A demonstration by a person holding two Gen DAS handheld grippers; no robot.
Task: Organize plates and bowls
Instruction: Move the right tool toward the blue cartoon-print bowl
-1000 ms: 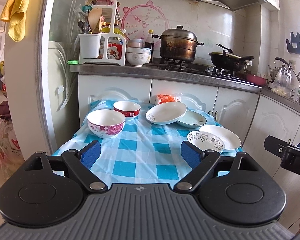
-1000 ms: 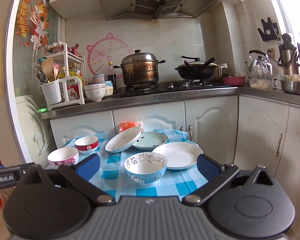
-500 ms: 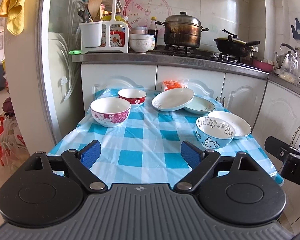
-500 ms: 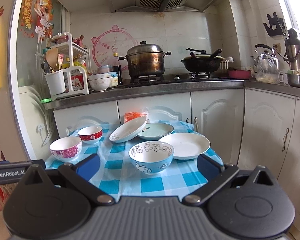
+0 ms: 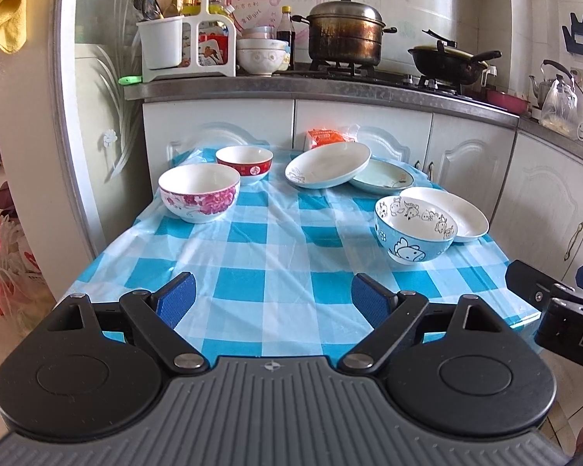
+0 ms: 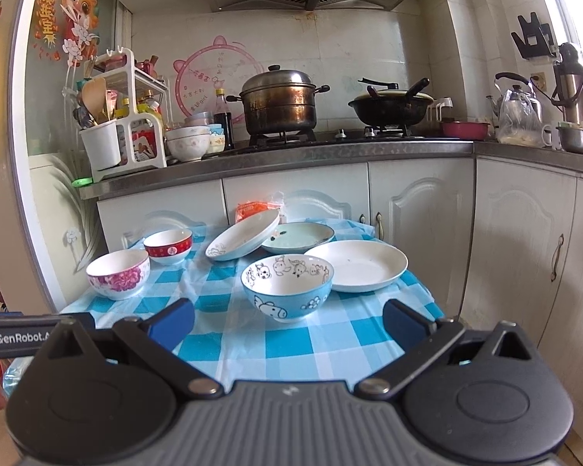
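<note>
On the blue checked table [image 5: 276, 272] stand a pink-flowered bowl [image 5: 199, 198] [image 6: 118, 273], a red bowl [image 5: 245, 164] [image 6: 168, 246], and a blue cartoon bowl [image 5: 414, 235] [image 6: 287, 287]. A white plate [image 5: 327, 165] [image 6: 243, 240] leans tilted on a pale green plate [image 5: 383, 178] [image 6: 298, 237]. A flat white plate [image 5: 447, 213] [image 6: 356, 265] lies at the right. My left gripper [image 5: 272, 299] is open over the near edge of the table. My right gripper [image 6: 287, 316] is open just short of the blue bowl, empty.
Behind the table runs a counter [image 6: 330, 151] with white cabinets, a steel pot [image 6: 279, 103], a black wok [image 6: 390, 106], a utensil rack [image 6: 122, 139] and stacked bowls [image 6: 188, 141]. An orange packet [image 5: 324, 136] lies at the table's far edge. A white door frame [image 5: 64, 116] stands left.
Both grippers have moved forward and closer to the table, so the bowls and plates look larger. Their fingers stay open. No dish has moved.
</note>
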